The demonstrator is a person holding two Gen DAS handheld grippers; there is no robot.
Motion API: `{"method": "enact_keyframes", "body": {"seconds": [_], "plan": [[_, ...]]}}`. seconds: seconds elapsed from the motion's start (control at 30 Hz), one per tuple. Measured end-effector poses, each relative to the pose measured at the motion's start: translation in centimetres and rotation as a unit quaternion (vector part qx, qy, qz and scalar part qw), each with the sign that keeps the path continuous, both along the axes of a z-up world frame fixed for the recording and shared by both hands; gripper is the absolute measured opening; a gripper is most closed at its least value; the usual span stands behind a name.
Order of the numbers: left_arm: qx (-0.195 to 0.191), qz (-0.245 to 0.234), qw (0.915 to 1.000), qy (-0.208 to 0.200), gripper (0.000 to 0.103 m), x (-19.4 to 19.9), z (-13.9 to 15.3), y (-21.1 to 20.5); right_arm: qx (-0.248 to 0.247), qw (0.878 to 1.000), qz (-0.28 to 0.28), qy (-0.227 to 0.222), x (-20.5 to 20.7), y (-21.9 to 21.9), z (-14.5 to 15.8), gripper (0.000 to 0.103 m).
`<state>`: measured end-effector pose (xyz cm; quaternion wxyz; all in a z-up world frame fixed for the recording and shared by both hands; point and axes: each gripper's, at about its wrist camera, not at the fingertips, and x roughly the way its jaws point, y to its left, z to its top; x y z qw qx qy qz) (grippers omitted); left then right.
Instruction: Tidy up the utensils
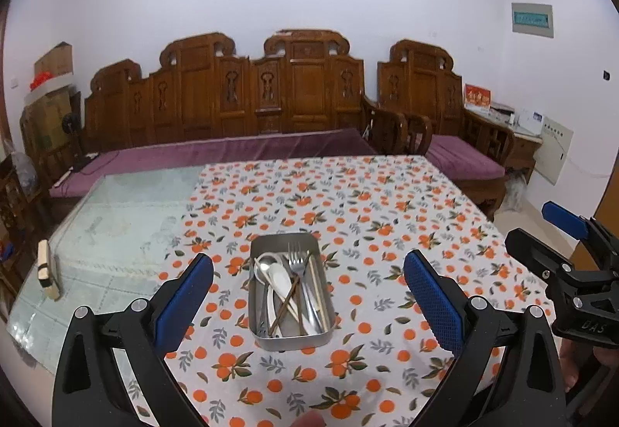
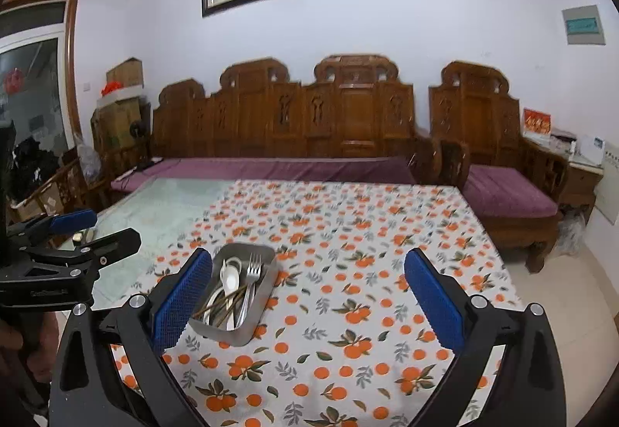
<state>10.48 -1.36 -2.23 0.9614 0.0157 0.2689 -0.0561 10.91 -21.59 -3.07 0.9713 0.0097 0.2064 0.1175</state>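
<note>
The left claw (image 1: 308, 295) hangs above the desk (image 1: 387, 218) with its blue pads spread wide and nothing between them. Straight ahead of it and a little below, framed by the two pads, sits the metal tray (image 1: 291, 338) on the orange-print cloth (image 1: 348, 202), holding a fork (image 1: 297, 260), spoons (image 1: 271, 268) and brown chopsticks (image 1: 288, 297) laid lengthwise. The right claw (image 2: 308, 301) is likewise wide open and empty; from it the tray (image 2: 247, 336) lies ahead and to the left, just past its left pad, with bare cloth directly between its pads.
</note>
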Motion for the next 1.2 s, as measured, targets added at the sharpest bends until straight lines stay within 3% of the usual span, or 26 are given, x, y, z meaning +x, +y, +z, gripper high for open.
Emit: {"method": "enact_keyframes", "body": {"seconds": [0.4,1.2], "plan": [[0.003,-0.002,0.9996,-0.027,0.095,-3.4,2.4,-0.8,0.014,0.999,-0.021,-0.038,-3.6,-2.1,2.9,0.100],[-0.007,0.009,0.9992,-0.038,0.095,-4.2,2.8,-0.3,0.016,0.999,-0.017,-0.043,-4.3,-1.6,3.6,0.100]]}}
